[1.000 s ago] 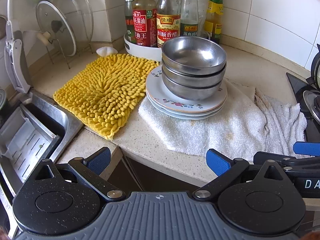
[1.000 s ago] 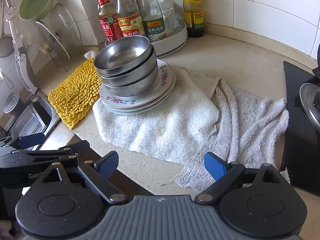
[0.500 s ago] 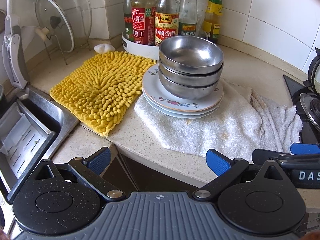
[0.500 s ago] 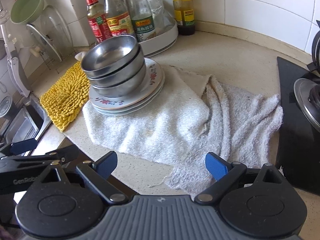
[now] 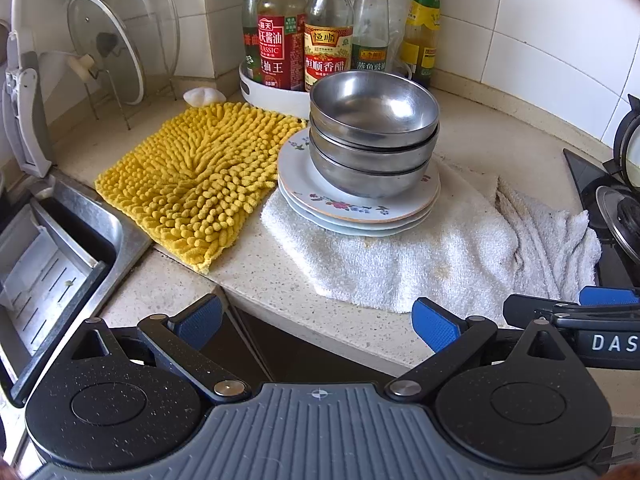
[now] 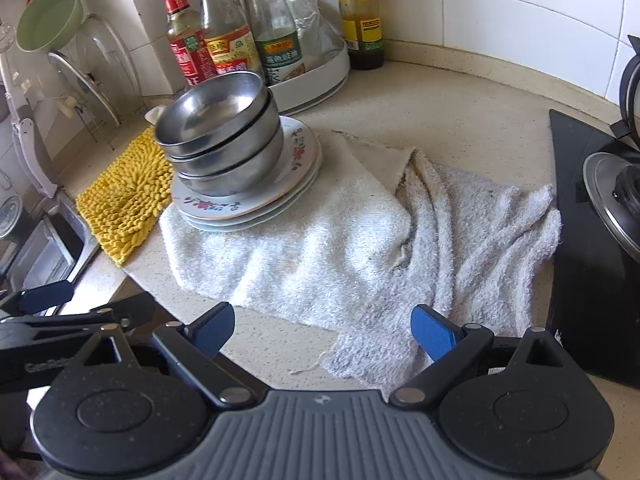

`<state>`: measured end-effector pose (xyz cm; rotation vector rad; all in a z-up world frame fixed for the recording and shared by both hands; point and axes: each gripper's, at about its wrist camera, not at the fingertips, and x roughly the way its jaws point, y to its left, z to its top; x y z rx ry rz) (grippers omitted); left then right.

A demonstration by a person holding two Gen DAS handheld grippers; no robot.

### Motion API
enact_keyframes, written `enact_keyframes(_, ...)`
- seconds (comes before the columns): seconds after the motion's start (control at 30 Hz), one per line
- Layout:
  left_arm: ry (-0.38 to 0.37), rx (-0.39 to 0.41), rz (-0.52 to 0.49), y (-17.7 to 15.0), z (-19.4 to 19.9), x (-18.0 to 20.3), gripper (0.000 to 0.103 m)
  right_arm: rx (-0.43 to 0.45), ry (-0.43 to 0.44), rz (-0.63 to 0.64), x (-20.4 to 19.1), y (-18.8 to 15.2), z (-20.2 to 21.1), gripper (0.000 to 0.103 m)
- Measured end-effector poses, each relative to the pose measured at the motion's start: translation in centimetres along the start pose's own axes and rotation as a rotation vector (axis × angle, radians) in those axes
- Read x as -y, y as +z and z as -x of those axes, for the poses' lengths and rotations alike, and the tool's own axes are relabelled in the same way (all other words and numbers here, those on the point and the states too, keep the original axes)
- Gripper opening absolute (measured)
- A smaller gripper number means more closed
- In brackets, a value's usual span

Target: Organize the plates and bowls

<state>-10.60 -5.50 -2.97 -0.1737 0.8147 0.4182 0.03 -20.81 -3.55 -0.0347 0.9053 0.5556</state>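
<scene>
- On the white towel point(image 5: 400, 264), at its left end, stands the stack of plates point(image 5: 356, 204), white with a flower pattern on the rim; three steel bowls point(image 5: 374, 120) are nested on top of them, and the top bowl is empty.
- Behind the stack is a round white tray point(image 5: 276, 96) that holds sauce bottles; the red label point(image 5: 276, 56) reads "CLASSIC" with Chinese characters, and the orange-red label point(image 5: 328, 58) beside it has only Chinese writing.
- One more bottle with a yellow and green label point(image 6: 362, 20) stands on the counter point(image 6: 460, 112) just beside the tray; its text is too small to read.
- Left of the plates lies a yellow chenille mat point(image 5: 196, 176), touching the towel's corner area; a glass lid point(image 5: 106, 48) stands upright in a wire rack behind it, under a green bowl point(image 6: 48, 16).
- Further left is the steel sink point(image 5: 80, 232) with a grey insert inside.
- To the right, the towel is crumpled against the black stove point(image 6: 584, 248).
- Both tongs are over the counter's front edge, well apart from the stack: the left gripper point(image 5: 316, 320) is spread wide and holds nothing, and the right gripper point(image 6: 324, 328) is also spread wide and holds nothing.
- On the right gripper's body, seen from the left camera, the letters "DAS" can be read.
</scene>
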Motion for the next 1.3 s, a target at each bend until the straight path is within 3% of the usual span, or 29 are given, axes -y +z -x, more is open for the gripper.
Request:
enact_keyframes(0.4, 0.028, 0.014, -0.021, 0.3, 0.1, 0.5, 0.102, 0.012, 0.037, 0.008, 0.1, 0.0, 0.4, 0.103)
enact_keyframes(0.5, 0.024, 0.034, -0.048, 0.4, 0.5, 0.7, 0.097, 0.016, 0.045, 0.012, 0.2, 0.1, 0.6, 0.103)
enact_keyframes(0.8, 0.017, 0.077, -0.064, 0.7, 1.8, 0.7, 0.095, 0.048, 0.053, 0.041, -0.1, 0.6, 1.6, 0.103)
enact_keyframes(0.93, -0.023, 0.083, -0.063, 0.7, 1.8, 0.6, 0.088, 0.049, 0.054, 0.047, -0.2, 0.7, 1.6, 0.103)
enact_keyframes(1.3, -0.024, 0.136, -0.069, 0.8, 1.5, 0.2, 0.096, 0.056, 0.066, 0.037, -0.2, 0.9, 1.4, 0.103)
